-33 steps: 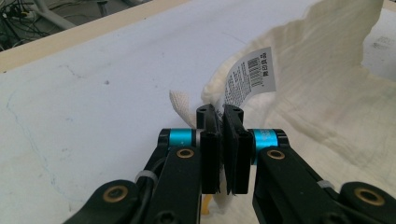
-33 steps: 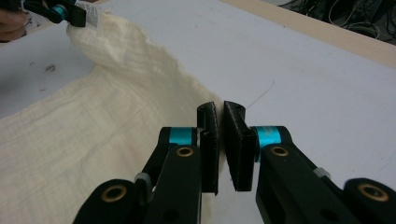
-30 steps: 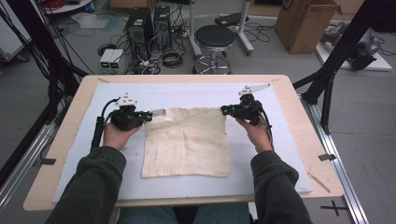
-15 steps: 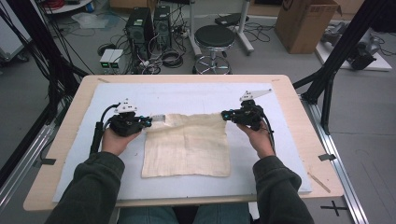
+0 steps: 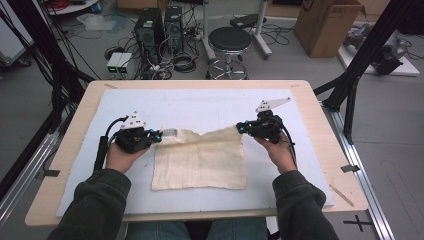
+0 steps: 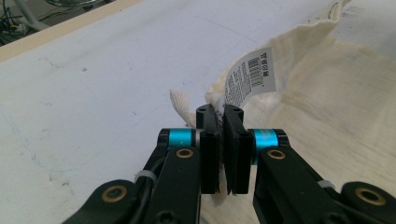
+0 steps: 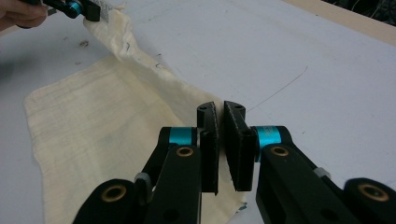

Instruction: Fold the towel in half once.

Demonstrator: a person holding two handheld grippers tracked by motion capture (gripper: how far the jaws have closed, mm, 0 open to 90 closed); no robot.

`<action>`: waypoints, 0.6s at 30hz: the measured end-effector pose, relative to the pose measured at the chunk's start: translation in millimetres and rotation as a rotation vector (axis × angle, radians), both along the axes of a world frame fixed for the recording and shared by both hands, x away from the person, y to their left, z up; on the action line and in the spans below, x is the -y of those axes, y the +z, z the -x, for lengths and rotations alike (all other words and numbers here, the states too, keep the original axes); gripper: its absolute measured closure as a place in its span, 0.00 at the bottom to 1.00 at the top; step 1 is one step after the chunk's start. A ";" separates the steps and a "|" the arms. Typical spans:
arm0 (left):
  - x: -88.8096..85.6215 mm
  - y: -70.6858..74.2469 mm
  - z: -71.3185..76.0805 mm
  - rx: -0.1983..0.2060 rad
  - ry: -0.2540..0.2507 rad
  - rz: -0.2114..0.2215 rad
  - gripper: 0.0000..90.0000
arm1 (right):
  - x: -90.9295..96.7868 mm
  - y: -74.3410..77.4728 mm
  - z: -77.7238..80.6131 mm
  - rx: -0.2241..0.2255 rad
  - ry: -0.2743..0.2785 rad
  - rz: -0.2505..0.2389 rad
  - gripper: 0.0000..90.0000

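A cream cloth (image 5: 200,162) lies on the white mat (image 5: 200,105), its far edge lifted and sagging in the middle. My left gripper (image 5: 159,135) is shut on the cloth's far left corner, where a white printed label (image 5: 170,132) sticks out. In the left gripper view the jaws (image 6: 221,112) pinch the cloth (image 6: 327,93) just below the label (image 6: 250,74). My right gripper (image 5: 240,127) is shut on the far right corner. The right gripper view has its jaws (image 7: 221,109) closed on the cloth's (image 7: 107,116) edge, with the left gripper (image 7: 86,9) at the top left.
The mat covers a wooden table (image 5: 60,150). Beyond the far edge, on the floor, stand a black stool (image 5: 230,42), computer towers (image 5: 157,25) with cables and a cardboard box (image 5: 330,25). Black frame posts (image 5: 360,65) rise at the right.
My left gripper has shifted toward the near side of the table with its cloth corner, and the cloth's far edge has come nearer. The right gripper has barely moved.
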State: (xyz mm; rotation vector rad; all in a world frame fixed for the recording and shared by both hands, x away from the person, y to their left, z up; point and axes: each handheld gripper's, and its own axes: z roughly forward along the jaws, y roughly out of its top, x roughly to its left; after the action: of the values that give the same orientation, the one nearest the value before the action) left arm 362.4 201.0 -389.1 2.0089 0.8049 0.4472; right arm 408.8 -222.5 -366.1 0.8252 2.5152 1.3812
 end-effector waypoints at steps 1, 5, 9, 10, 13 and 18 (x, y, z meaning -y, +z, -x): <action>0.3 0.2 0.6 0.002 -0.004 0.001 0.95 | 0.3 0.1 0.4 0.000 0.002 0.001 0.94; 1.3 1.5 3.6 0.002 -0.009 0.002 0.95 | 2.5 -4.7 3.9 -0.007 0.002 -0.005 0.94; 2.5 -2.1 7.6 0.001 -0.001 -0.006 0.95 | 4.9 -11.6 9.3 -0.013 -0.004 -0.005 0.94; 2.5 -4.5 8.5 -0.006 0.002 -0.005 0.95 | 5.8 -13.0 10.2 -0.016 -0.004 -0.004 0.94; 2.4 -10.5 12.5 -0.010 -0.007 -0.005 0.95 | 8.1 -16.6 13.4 -0.023 -0.004 0.004 0.94; 3.2 -14.7 20.0 -0.007 -0.027 -0.007 0.95 | 9.5 -19.6 17.9 -0.024 -0.001 0.006 0.94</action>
State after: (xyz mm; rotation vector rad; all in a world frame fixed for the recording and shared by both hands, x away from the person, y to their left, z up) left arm 342.4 197.8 -403.7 2.0265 0.7810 0.4286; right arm 390.9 -231.9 -385.7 0.8465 2.5351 1.3707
